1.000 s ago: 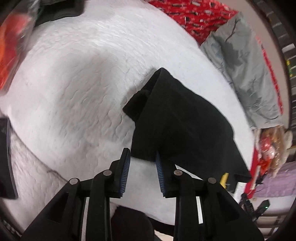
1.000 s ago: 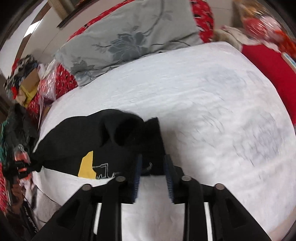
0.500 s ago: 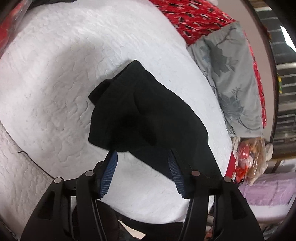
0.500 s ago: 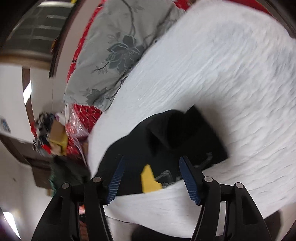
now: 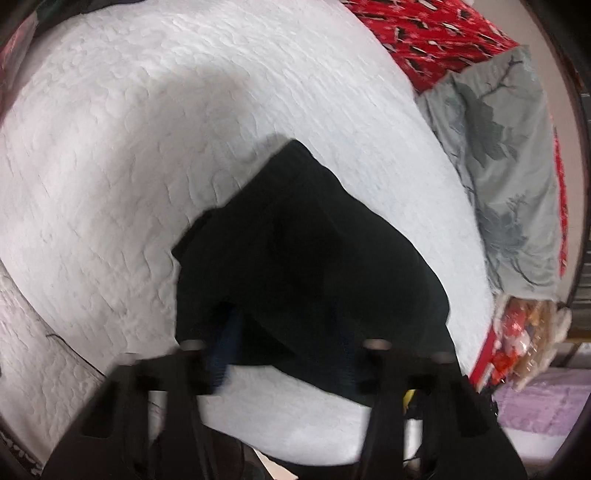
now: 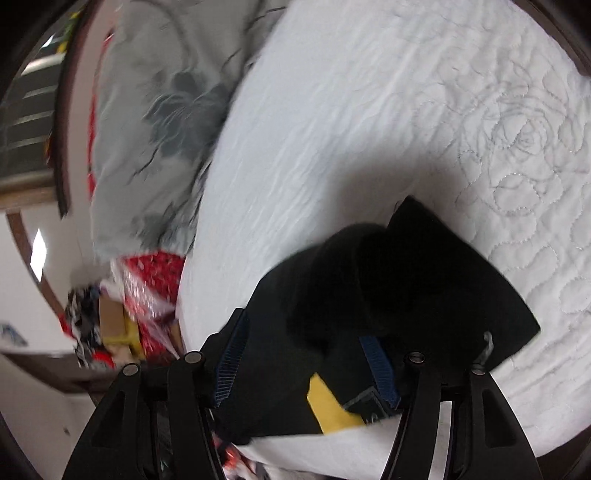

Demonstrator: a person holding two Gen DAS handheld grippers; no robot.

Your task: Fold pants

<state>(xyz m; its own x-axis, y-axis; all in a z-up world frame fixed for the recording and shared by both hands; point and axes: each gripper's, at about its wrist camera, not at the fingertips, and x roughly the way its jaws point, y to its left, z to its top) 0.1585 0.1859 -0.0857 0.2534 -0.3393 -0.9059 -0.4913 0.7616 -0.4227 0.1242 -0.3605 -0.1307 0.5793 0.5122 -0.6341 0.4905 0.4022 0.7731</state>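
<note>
The black pants (image 5: 314, 251) lie bunched on the white quilted bed (image 5: 184, 129), near its edge. My left gripper (image 5: 284, 350) is blurred over the pants' near edge. Its jaws are closing, the pads still stand apart, and black cloth lies between them. In the right wrist view the pants (image 6: 424, 280) show a yellow patch (image 6: 328, 406) by the bed's edge. My right gripper (image 6: 306, 365) straddles that part. Its jaws are closing slightly, with the blue pads still wide apart and clear of the cloth.
A grey flowered pillow (image 5: 509, 166) lies beyond the pants, with a red patterned cover (image 5: 436, 33) behind it. Bags and clutter (image 6: 110, 325) sit past the bed's edge, and a plastic bag of bright items (image 5: 524, 332) sits there too. White quilt (image 6: 351, 110) stretches beyond the pants.
Both grippers have opened wider and come down over the pants' near edge, which now lies between their fingers. The right wrist view has rolled, so the pillow now stands at upper left.
</note>
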